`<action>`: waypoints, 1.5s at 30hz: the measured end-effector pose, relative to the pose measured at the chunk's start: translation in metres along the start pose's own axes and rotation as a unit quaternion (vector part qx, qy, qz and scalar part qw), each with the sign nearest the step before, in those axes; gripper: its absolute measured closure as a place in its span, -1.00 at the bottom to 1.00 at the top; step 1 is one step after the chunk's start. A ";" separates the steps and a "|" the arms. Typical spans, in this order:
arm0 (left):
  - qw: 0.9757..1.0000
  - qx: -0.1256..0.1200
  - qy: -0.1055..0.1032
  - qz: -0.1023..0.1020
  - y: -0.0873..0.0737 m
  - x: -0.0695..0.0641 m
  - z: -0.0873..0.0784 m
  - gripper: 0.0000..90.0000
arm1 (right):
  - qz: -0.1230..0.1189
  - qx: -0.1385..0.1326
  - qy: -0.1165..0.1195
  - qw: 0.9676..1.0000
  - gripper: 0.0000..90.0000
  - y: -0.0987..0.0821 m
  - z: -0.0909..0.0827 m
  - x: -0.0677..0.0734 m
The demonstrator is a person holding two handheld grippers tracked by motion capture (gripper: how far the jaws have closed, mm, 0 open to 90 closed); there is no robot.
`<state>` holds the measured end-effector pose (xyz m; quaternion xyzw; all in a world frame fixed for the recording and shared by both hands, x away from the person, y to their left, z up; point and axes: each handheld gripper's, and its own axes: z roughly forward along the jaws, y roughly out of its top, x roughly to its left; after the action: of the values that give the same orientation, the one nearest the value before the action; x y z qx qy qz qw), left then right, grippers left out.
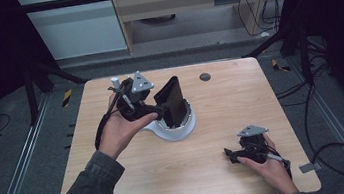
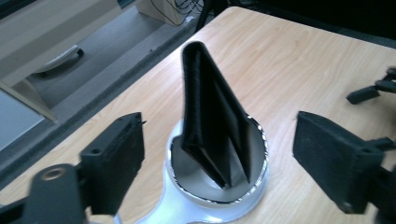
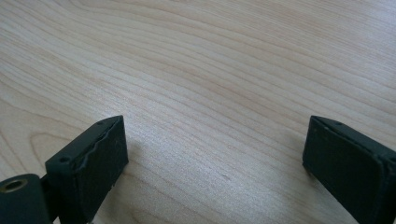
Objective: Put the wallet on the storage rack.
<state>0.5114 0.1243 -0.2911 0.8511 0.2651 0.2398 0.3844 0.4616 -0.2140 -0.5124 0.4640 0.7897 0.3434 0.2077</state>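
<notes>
**Wallet Standing in Holder, Left Fingers Spread Clear of It**

Your left gripper (image 2: pixel 219 158) points at a black folded wallet (image 2: pixel 212 121) that stands on end in a white holder (image 2: pixel 187 205) with a shiny metal cup. The wallet leans slightly, its folded spine uppermost and its open edges down in the cup. In the left gripper view, the wallet sits between the two fingers (image 2: pixel 116 163) but farther out than their tips. Neither pad touches it: bare table shows on both sides of the wallet. The fingers stand wide apart with nothing clamped.

In the high view, your left gripper (image 1: pixel 154 110) lies just beside the left face of the wallet (image 1: pixel 171 102). The holder (image 1: pixel 177 129) rests near the middle of the wooden table (image 1: pixel 233 114), slightly toward your left side.

Your right gripper (image 1: pixel 228 154) rests low near the right front corner of the table, well apart from the wallet and holder. In the right gripper view, its fingers (image 3: pixel 91 163) are spread wide, and between them lies nothing but wood grain. The right gripper (image 3: pixel 215 168) holds nothing.

A small dark round disc (image 1: pixel 204 77) sits at the far edge of the table, beyond the holder.
</notes>
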 end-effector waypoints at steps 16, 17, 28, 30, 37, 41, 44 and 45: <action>1.000 0.002 -0.022 -0.002 -0.040 -0.034 0.011 -0.87 | -0.001 0.000 0.000 1.000 -0.86 0.000 0.000 0.000; 1.000 0.004 -0.021 -0.001 -0.043 -0.035 0.012 -0.87 | 0.000 0.000 0.001 1.000 -0.86 0.000 0.000 0.000; 0.999 0.018 -0.029 -0.002 -0.089 -0.046 0.018 -0.91 | 0.001 0.000 -0.001 1.000 -0.86 0.000 0.000 0.000; 0.999 0.023 -0.028 -0.004 -0.100 -0.046 0.021 -0.91 | 0.001 0.001 -0.001 1.000 -0.86 0.000 0.000 0.000; 0.999 0.036 -0.022 -0.022 -0.134 -0.041 0.030 -0.89 | 0.003 0.001 -0.001 1.000 -0.86 0.000 0.000 0.001; 0.998 0.038 -0.016 -0.041 -0.153 -0.034 0.033 -0.88 | 0.003 0.001 -0.002 1.000 -0.86 0.000 0.000 0.001; 0.998 0.040 -0.005 -0.050 -0.166 -0.029 0.035 -0.87 | 0.004 0.000 -0.002 1.000 -0.86 0.000 0.000 0.001; 0.998 0.042 -0.004 -0.055 -0.170 -0.026 0.035 -0.87 | 0.004 0.001 -0.002 1.000 -0.86 0.000 0.000 0.001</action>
<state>0.4679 0.1848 -0.4497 0.8515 0.3197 0.2035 0.3624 0.4610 -0.2131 -0.5124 0.4682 0.7875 0.3428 0.2078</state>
